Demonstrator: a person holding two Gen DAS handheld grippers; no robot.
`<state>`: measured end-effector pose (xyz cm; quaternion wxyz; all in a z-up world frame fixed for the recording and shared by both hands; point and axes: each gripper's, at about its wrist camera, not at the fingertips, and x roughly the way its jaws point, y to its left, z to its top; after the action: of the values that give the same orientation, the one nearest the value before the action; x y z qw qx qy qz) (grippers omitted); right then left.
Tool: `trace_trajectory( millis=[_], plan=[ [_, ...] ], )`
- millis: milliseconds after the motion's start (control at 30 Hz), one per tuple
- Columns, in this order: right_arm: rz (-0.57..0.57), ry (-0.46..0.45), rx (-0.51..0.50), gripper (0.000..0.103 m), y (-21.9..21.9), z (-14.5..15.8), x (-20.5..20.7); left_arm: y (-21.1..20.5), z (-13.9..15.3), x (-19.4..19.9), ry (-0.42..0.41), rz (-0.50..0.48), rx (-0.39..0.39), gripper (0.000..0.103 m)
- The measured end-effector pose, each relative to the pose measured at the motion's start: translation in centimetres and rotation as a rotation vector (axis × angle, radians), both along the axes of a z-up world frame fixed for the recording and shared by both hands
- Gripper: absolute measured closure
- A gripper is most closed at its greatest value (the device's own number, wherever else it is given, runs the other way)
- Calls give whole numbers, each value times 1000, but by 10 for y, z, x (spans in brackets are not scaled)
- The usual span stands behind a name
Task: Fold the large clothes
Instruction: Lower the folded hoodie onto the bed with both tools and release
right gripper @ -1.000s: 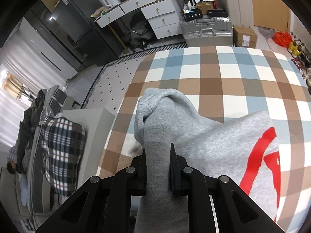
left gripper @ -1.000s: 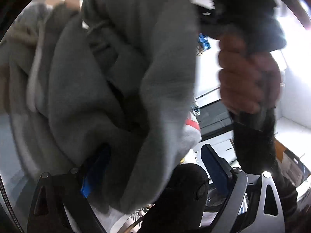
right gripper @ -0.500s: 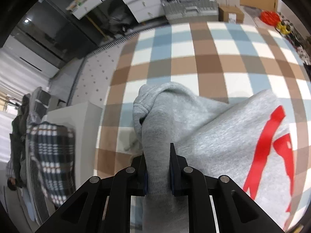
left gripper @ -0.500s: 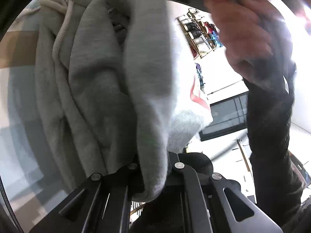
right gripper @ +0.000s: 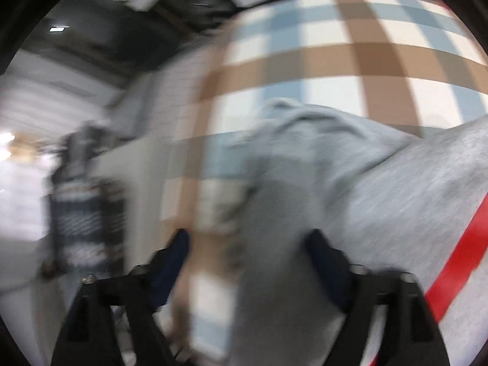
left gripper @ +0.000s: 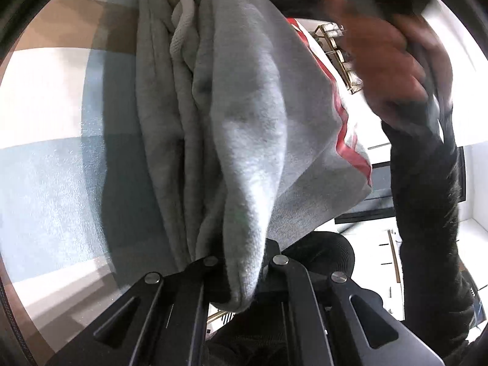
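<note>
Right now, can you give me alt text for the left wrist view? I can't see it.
The left gripper is shut on a fold of the grey hoodie, which hangs bunched in front of the camera with its drawstring showing. A checked cloth lies behind; a hand is blurred at upper right.
</note>
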<state>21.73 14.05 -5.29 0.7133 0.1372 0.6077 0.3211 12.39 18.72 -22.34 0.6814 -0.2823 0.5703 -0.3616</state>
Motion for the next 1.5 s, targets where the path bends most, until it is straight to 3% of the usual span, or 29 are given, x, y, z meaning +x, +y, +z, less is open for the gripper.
trace_trajectory(
  millis=[67,100,167,333,567,667,800,967,1067,1133,1200,1300,1400,1500],
  plan=[
    [52,-21,149,15,-30,26,-23,6,-3,1,-2,6,1,102],
    [79,-47,207,7,-50,38,-37,6,-3,0,-3,9,3,102],
    [101,-81,267,0,-90,49,-63,11,-2,-8,-7,14,5,102],
    [61,12,412,0,-194,18,-125,32,5,-31,2,36,17,101],
    [1,18,580,0,-222,-30,-159,33,41,-39,1,84,82,101],
    [-9,-1,593,0,-218,-38,-156,40,44,-38,6,101,97,99],
    [11,-20,536,0,-207,-39,-159,40,41,-42,15,105,117,99],
    [7,-28,570,0,-218,-41,-161,46,61,-53,38,149,72,95],
    [-6,-49,583,0,-223,-41,-162,47,90,-65,-40,142,155,82],
    [-12,-50,589,0,-226,-41,-162,49,114,-75,-122,143,233,59],
    [-13,-50,596,0,-226,-42,-163,50,135,-82,-193,165,279,43],
    [-14,-48,601,0,-226,-41,-164,34,156,-78,-277,145,272,26],
    [-47,-25,654,0,-232,-44,-161,8,148,-54,-310,143,233,21],
    [-74,7,737,0,-240,-51,-159,-23,111,-26,-218,64,221,22]
  ],
)
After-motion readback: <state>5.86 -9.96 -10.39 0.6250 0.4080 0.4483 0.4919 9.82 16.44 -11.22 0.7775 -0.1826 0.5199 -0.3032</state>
